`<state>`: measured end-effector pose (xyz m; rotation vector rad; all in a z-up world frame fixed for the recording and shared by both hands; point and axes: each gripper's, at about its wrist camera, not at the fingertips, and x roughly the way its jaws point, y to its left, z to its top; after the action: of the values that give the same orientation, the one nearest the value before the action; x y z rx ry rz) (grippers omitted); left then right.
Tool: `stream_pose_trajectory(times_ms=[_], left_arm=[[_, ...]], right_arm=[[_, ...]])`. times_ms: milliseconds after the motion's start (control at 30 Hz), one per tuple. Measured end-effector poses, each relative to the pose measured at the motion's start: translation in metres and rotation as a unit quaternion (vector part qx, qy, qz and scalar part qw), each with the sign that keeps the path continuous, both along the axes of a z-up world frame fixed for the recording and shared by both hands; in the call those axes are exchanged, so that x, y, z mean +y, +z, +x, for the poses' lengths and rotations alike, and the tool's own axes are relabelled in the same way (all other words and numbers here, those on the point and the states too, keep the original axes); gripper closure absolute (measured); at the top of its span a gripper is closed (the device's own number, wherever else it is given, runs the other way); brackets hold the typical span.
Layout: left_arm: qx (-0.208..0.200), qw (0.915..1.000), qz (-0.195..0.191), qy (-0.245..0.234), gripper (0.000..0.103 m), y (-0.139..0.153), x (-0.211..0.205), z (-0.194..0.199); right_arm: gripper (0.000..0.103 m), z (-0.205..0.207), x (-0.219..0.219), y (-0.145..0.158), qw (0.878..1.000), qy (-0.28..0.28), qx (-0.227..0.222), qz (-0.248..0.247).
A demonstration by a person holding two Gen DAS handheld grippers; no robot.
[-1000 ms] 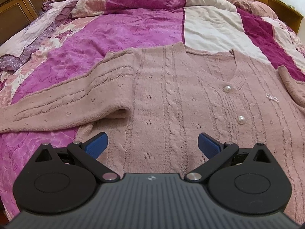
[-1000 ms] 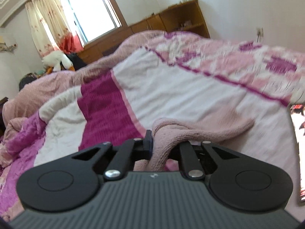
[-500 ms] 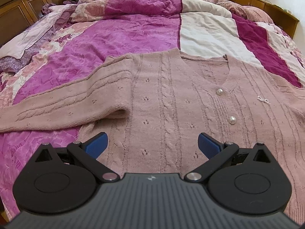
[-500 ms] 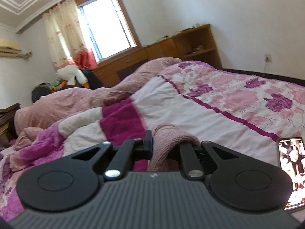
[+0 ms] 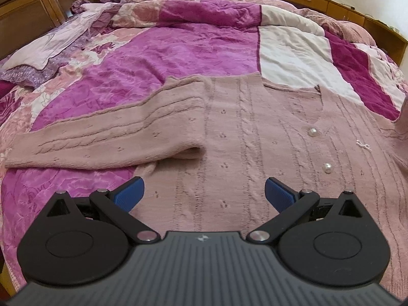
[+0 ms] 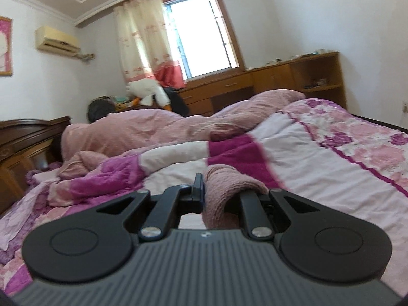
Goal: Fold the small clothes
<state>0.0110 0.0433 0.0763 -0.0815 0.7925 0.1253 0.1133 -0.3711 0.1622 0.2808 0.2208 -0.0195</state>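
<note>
A dusty-pink cable-knit cardigan with pearl buttons lies flat, front up, on the bed quilt. Its left sleeve stretches out to the left. My left gripper is open, blue pads wide apart, hovering just above the cardigan's lower body. My right gripper is shut on the cardigan's other sleeve, a pink knit fold bunched between the fingers and lifted off the bed. A raised bit of that sleeve shows at the right edge of the left wrist view.
The bed is covered by a patchwork quilt in magenta, pink and white. A person lies under a pink blanket at the head of the bed. Wooden headboard and cabinets stand around the bed.
My right gripper has lifted and swung left with the sleeve, its view rising from the quilt to the room. The left gripper's view has shifted, the cardigan now sitting lower and further right in it.
</note>
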Motion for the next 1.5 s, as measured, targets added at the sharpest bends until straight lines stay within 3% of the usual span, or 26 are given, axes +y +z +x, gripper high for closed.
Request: stream_pose_trajectory(times_ms=[300,667,933,1267,1433,1500], left_arm=[[0.003,0.9999,-0.008,0.012,0.000,-0.005,0.017,-0.003],[0.008,0.9993,-0.023,0.029,0.000,-0.013,0.038,-0.004],[0.009,0.9991,-0.026,0.032,0.000,-0.016,0.045,-0.005],[0.003,0.9992,-0.026,0.029,0.000,-0.014,0.043,0.001],[-0.013,0.9998,-0.010,0.014,0.000,-0.006,0.036,0.014],[-0.020,0.9998,0.000,0.010,0.000,-0.005,0.033,0.021]], right_arm=[[0.091,0.013,0.074,-0.017,0.999,0.048,0.009,0.000],[0.091,0.021,0.154,-0.078,0.991,0.114,0.073,0.012],[0.091,0.026,0.191,-0.124,0.978,0.156,0.133,0.022],[0.088,0.031,0.199,-0.159,0.955,0.197,0.208,0.076],[0.052,0.026,0.197,-0.159,0.947,0.222,0.210,0.103],[0.045,0.022,0.197,-0.153,0.945,0.230,0.208,0.104]])
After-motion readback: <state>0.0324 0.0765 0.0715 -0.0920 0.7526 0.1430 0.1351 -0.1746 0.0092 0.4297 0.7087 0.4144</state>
